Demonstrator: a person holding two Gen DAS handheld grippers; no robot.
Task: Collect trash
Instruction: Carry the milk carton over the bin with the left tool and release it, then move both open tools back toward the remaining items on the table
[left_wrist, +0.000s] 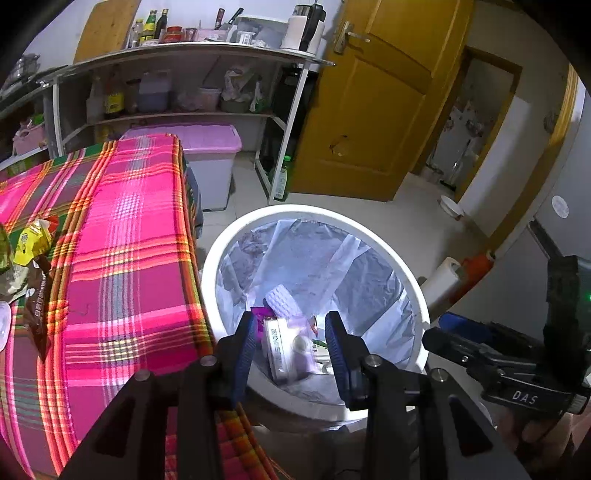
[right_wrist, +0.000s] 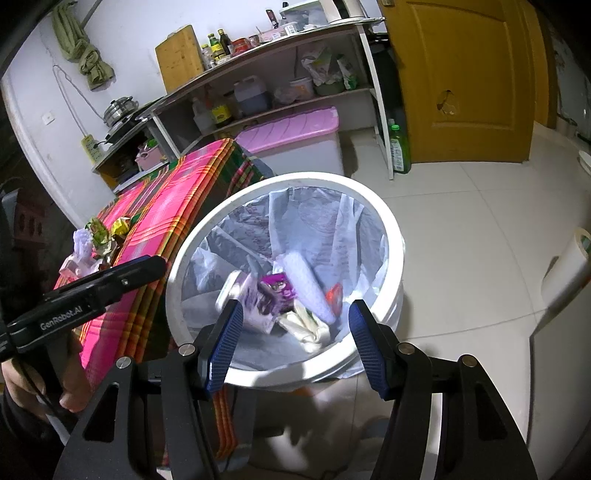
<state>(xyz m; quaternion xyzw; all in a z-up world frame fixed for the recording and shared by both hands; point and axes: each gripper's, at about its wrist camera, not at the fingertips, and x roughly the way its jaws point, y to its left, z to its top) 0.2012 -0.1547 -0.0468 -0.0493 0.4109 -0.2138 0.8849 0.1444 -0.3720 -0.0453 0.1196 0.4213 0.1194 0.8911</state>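
I see the plaid-covered table (left_wrist: 122, 258) with the white trash bin (right_wrist: 391, 251) just beside it. Both my left gripper (left_wrist: 291, 354) and right gripper (right_wrist: 295, 343) hang over the bin, jaws wide, empty. Wrappers (left_wrist: 33, 243) lie on the table.

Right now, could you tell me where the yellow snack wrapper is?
The yellow snack wrapper lies on the plaid tablecloth at the far left of the left wrist view, beside a brown wrapper, well left of the white bin.
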